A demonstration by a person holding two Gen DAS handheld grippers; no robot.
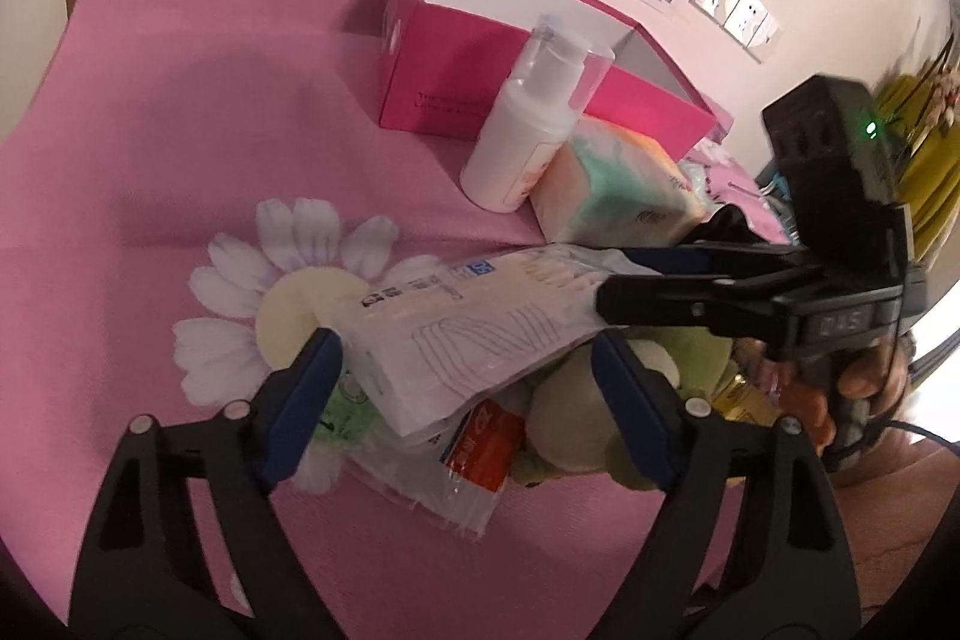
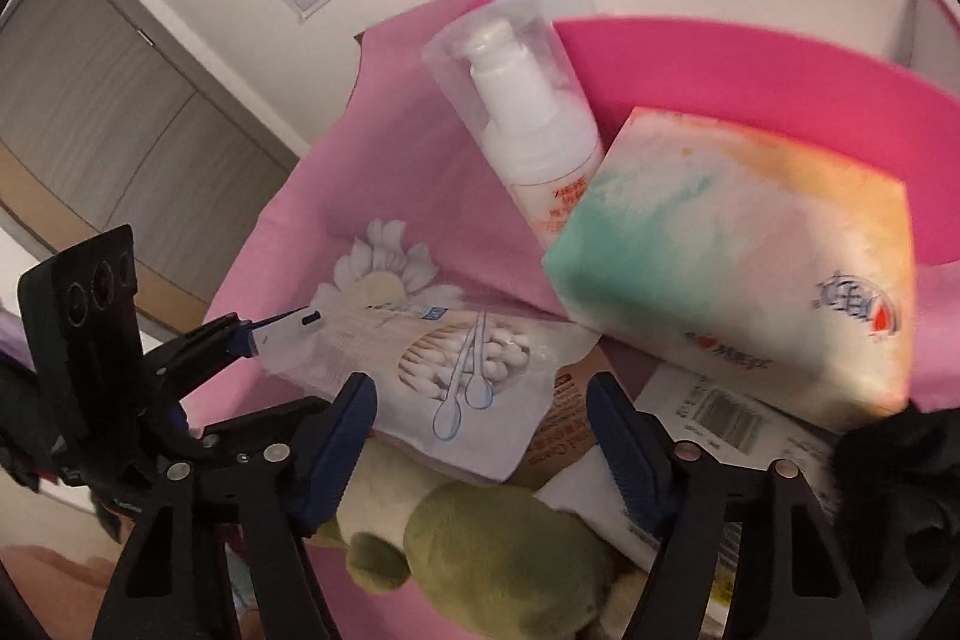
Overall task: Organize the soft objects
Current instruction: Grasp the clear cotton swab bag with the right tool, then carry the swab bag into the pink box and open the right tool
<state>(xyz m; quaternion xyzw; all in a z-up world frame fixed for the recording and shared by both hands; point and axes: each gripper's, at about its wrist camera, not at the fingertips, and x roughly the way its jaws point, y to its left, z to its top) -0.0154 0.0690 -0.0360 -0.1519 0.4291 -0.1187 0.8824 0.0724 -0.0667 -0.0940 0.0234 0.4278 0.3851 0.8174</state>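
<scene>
**Both tools astride the cotton-swab bag, near side of the pink box**

Reference: pink box (image 1: 420, 69), open-topped, white inner walls showing; it stands at the far side of the surface, which is covered by a pink cloth (image 1: 150, 160).

Task thing: cotton-swab bag (image 1: 480, 322); flat, soft, lying lengthwise nearer the cameras than the box, well apart from it; its left end overlaps a daisy print (image 1: 288, 304) on the cloth.

Left tool (image 1: 463, 346): jaws fairly wide, straddling the bag; the left pad sits at the bag's left edge, the right pad under its lower edge; a firm squeeze cannot be made out.

Right tool (image 2: 480, 383): jaws moderately wide, the bag's near end between them; left pad at the bag's edge, right pad just clear of it; no pressing visible.

Between box and bag: white pump bottle (image 1: 516, 147), leaning against the box wall; tissue pack (image 1: 612, 184) touching the bottle, its corner just beside the bag.

Under and nearer than the bag: green plush toy (image 2: 498, 562), red packet (image 1: 486, 451); crowded, overlapping.

Open room: a broad bare stretch of cloth to the left of the box, running out to the cloth's far-left edge; the right of the box is cluttered.
</scene>
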